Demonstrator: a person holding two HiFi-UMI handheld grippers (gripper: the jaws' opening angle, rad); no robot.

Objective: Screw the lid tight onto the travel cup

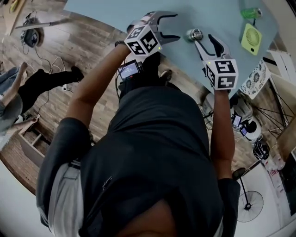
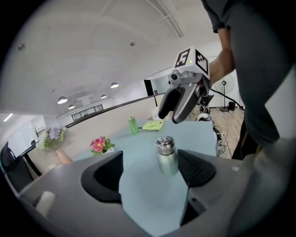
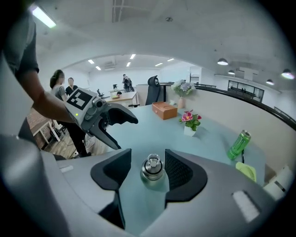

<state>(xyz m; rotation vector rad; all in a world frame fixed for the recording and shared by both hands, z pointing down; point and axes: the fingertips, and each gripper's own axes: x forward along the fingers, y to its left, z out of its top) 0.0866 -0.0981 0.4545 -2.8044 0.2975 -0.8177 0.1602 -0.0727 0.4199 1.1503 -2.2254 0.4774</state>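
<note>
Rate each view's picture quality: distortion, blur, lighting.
Head view: heavy fisheye bends the table edge; the person's dark torso is underexposed. Left gripper view: black corners, travel cup slightly soft. Right gripper view: cup sharp, ceiling strip light blown out at top left.

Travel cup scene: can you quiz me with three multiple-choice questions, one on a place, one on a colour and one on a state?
1. Where does the travel cup stand? A on a shelf; B on the table; C in a sink.
2. What colour is the can? A red; B green; C black.
3. The left gripper: how are its jaws? A apart, holding nothing; B shut on the travel cup; C shut on the can.
Answers: B, it stands upright on the blue top; B, it is plainly green; A, a wide gap shows between them.
</note>
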